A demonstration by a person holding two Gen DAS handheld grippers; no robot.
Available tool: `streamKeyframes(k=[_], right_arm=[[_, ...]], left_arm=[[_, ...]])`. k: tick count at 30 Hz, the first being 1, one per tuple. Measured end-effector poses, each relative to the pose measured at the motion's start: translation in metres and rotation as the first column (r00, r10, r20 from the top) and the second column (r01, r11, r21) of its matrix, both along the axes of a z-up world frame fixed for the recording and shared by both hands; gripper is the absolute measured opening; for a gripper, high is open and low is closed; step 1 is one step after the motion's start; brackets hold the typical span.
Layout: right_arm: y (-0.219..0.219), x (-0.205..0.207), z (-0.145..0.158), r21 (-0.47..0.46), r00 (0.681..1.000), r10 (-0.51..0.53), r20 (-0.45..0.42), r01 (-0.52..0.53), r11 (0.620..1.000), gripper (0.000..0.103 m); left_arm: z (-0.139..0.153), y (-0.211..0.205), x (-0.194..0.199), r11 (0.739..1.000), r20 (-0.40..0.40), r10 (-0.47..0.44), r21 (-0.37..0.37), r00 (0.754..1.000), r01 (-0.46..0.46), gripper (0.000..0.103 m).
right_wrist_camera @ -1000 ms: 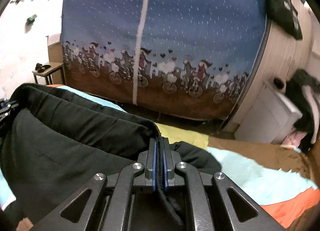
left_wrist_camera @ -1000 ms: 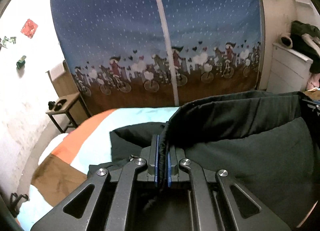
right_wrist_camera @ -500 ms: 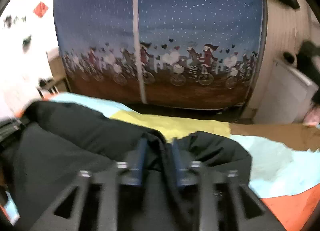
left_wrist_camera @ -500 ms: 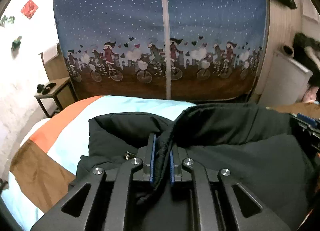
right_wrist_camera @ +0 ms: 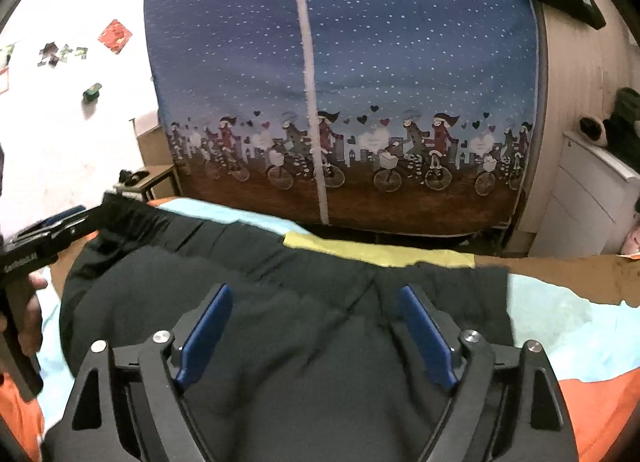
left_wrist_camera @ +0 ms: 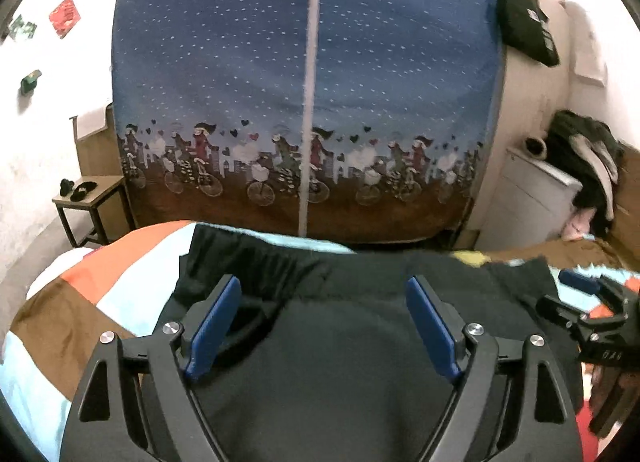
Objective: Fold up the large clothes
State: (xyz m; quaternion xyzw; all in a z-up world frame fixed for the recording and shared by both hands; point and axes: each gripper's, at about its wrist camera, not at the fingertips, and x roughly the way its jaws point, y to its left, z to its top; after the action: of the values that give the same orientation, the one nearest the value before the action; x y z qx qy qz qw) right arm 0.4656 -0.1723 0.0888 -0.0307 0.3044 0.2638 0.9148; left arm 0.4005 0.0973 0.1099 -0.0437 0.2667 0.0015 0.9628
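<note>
My left claw (left_wrist_camera: 324,326) and right claw (right_wrist_camera: 316,334) have just been opening wide, gripping nothing; the black garment (left_wrist_camera: 360,342) lies below them on the bed (left_wrist_camera: 80,302). I'd lift clear without snagging the fold.

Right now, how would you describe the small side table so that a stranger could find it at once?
Start at the big blue curtain with cyclists printed along its bottom. Look to its lower left, against the white wall. There stands the side table, with a wooden top, thin dark legs and small black things on it.
</note>
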Motion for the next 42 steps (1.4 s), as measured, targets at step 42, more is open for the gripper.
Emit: streamKeyframes(k=[42], right_arm=[[0.004, 0.089, -0.093, -0.047, 0.983, -0.077, -0.166, 0.07, 0.996, 0.103]], left_arm=[[-0.104, -0.004, 0.095, 0.98, -0.155, 0.12, 0.178, 0.981, -0.092, 0.102]])
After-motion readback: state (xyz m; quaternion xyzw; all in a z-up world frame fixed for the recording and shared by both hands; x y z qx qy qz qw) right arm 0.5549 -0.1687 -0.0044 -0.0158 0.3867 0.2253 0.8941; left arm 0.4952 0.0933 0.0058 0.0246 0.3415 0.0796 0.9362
